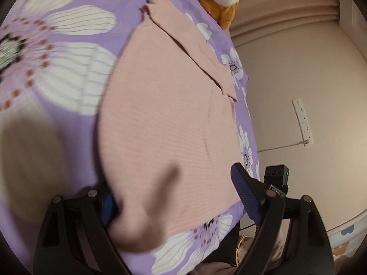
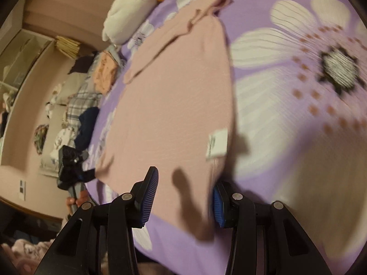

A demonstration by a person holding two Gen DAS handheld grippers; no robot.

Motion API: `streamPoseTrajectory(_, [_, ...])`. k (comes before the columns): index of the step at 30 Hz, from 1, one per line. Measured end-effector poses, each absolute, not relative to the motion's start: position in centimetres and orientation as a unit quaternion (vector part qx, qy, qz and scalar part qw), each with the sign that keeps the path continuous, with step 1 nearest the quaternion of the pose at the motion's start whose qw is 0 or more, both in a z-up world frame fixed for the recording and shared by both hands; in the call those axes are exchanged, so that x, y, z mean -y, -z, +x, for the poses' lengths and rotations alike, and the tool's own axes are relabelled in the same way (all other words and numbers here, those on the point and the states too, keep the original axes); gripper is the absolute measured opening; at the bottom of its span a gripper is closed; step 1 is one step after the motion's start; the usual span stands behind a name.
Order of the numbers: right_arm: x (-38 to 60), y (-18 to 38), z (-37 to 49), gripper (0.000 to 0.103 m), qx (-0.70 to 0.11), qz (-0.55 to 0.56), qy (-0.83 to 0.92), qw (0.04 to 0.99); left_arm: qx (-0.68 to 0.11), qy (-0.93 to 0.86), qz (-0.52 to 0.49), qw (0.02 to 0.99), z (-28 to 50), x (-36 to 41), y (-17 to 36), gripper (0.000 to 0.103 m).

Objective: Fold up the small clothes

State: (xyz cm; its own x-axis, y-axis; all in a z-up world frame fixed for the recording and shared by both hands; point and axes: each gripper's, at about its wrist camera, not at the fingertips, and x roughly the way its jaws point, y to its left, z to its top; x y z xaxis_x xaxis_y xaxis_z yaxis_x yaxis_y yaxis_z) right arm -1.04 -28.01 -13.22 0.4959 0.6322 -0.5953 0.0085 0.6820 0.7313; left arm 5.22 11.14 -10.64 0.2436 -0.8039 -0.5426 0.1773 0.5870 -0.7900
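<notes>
Pink ribbed knit, a small top, lies spread on a purple flowered bedsheet, its near hem facing both grippers and one sleeve already turned in across the body at the far end. Starting on the left, the left gripper stands wide over the hem's left corner; a fold of the pink cloth bunches up against its left pad, but the right pad is clear of the fabric, so it looks open rather than pinching, though blur makes this uncertain. Further right, the right gripper is set narrower at the other end of the hem, near the white care label; a lifted tongue of cloth sits between its pads and presses on the right one, while the left pad shows a gap, so I cannot tell whether it truly grips. By my reading the fold is at an early stage: the sleeve is tucked, while the body still lies full length, with the hem yet to be carried toward the collar.
</notes>
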Motion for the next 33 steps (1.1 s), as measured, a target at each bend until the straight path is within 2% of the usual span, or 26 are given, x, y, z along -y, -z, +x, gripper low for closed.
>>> streamPoseTrajectory(2, [27.8, 13.3, 0.0, 0.043, -0.456, 0.357, -0.2, 0.79, -0.515, 0.345, -0.303, 0.724, 5.6, -10.5, 10.8, 0.073])
streamPoseTrajectory(4, [27.7, 13.4, -0.1, 0.043, -0.453, 0.358, -0.202, 0.792, -0.523, 0.342, -0.305, 0.718, 5.9, -10.3, 11.3, 0.049])
streamPoseTrajectory(11, [27.7, 13.3, -2.4, 0.043, -0.454, 0.346, -0.208, 0.795, -0.538, 0.334, -0.319, 0.705, 4.8, -11.2, 12.9, 0.021])
streamPoseTrajectory(13, [27.6, 13.4, -2.3, 0.037, -0.455, 0.34, -0.203, 0.798, -0.546, 0.326, -0.32, 0.703, 5.1, -11.2, 13.2, 0.007])
streamPoseTrajectory(15, [27.5, 13.5, -1.8, 0.026, -0.457, 0.34, -0.194, 0.799, -0.551, 0.319, -0.32, 0.701, 5.5, -10.9, 13.2, 0.005])
streamPoseTrajectory(17, [27.5, 13.3, -1.4, 0.01, -0.455, 0.337, -0.184, 0.804, -0.542, 0.319, -0.325, 0.706, 5.4, -10.9, 12.7, 0.006])
streamPoseTrajectory(19, [27.7, 12.8, -1.5, 0.006, -0.441, 0.345, -0.188, 0.807, -0.531, 0.321, -0.331, 0.711, 5.1, -11.1, 12.1, 0.006])
streamPoseTrajectory(24, [28.2, 9.7, -3.2, 0.006, -0.377, 0.35, -0.218, 0.829, -0.48, 0.358, -0.351, 0.72, 4.8, -11.6, 9.1, 0.005])
streamPoseTrajectory(33, [27.6, 6.2, -3.9, 0.005, -0.319, 0.343, -0.23, 0.853, -0.422, 0.396, -0.326, 0.747, 3.5, -11.0, 3.8, 0.005])
